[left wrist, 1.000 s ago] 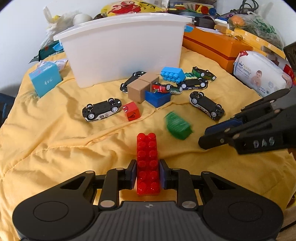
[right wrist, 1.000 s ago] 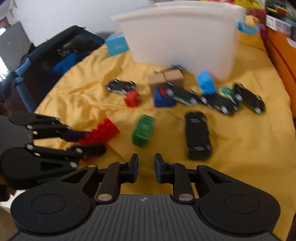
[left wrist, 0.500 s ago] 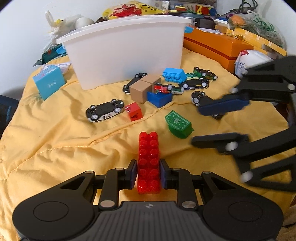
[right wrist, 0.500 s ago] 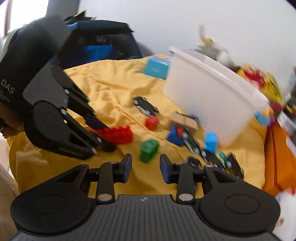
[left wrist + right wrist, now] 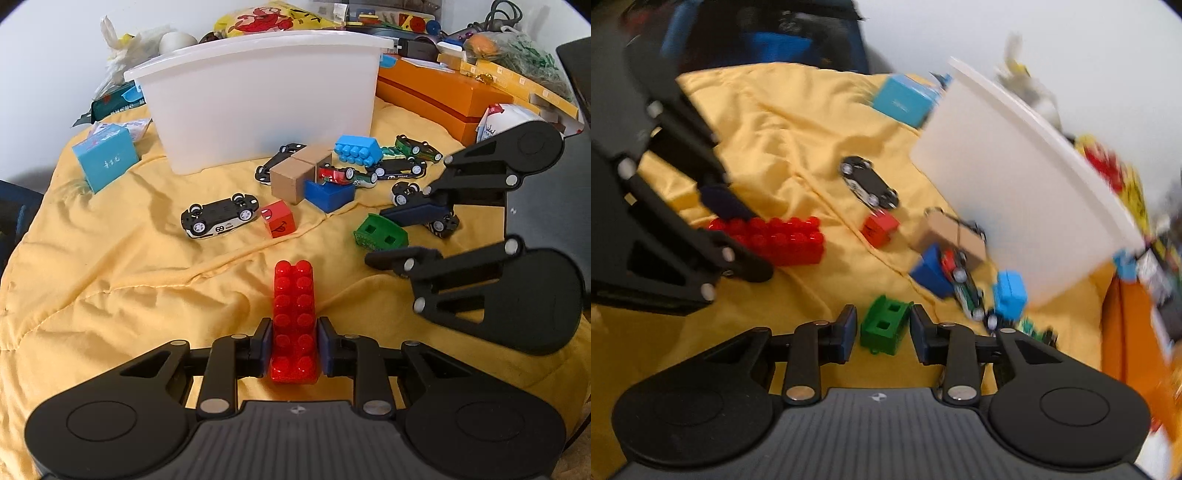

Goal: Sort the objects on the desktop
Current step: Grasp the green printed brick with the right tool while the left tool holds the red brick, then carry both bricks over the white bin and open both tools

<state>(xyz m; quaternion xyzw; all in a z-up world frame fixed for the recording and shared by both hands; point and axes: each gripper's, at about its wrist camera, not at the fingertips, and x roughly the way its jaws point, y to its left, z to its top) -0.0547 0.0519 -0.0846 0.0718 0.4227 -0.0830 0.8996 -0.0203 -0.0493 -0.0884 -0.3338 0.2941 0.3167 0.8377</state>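
Note:
My left gripper (image 5: 294, 347) is shut on a long red studded brick (image 5: 294, 306), held just above the yellow cloth (image 5: 110, 295). In the right wrist view that brick (image 5: 783, 240) sticks out of the left gripper (image 5: 746, 236) on the left. A small green block (image 5: 884, 328) lies on the cloth between the fingers of my right gripper (image 5: 884, 332). Its jaws are closing, and a thin gap still shows at the left pad. From the left wrist view, the right gripper (image 5: 375, 236) straddles the green block (image 5: 380, 234) with one finger above the other.
A large white bin (image 5: 258, 103) stands behind the toys. Between it and the grippers lie several toy cars (image 5: 218, 218), a red cube (image 5: 279, 223), a cardboard block (image 5: 291, 177), a dark blue block (image 5: 328, 194) and a light blue brick (image 5: 358, 147). An orange box (image 5: 443, 92) sits right.
The right gripper rolled so one finger is over the other, came in from the right and now straddles the green block, its jaws wider than a second ago. The left gripper kept still with the red brick.

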